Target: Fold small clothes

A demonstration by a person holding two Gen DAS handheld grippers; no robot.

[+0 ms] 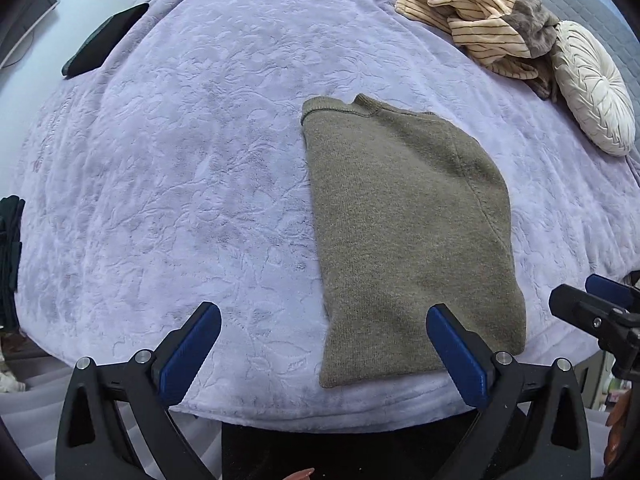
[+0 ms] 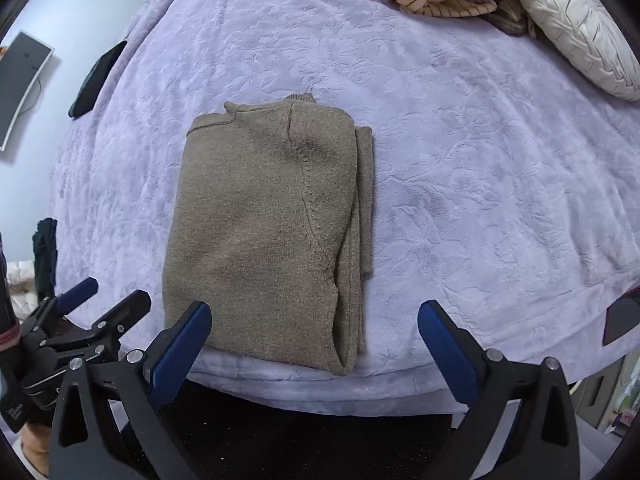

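An olive-brown knit sweater (image 1: 408,232) lies folded lengthwise into a long rectangle on the lilac bedspread (image 1: 192,168), its hem near the bed's front edge. It also shows in the right wrist view (image 2: 260,232), with folded layers along its right side. My left gripper (image 1: 324,320) is open and empty, hovering at the front edge over the sweater's hem; its right finger overlaps the hem. My right gripper (image 2: 314,320) is open and empty just in front of the hem. The right gripper shows at the right edge of the left wrist view (image 1: 592,300).
A pile of striped beige clothes (image 1: 472,12) and a round white pleated cushion (image 1: 592,88) lie at the back right. A dark flat object (image 1: 104,40) lies at the back left edge. Dark clothing (image 1: 10,248) hangs at the left. The bedspread (image 2: 480,160) extends right of the sweater.
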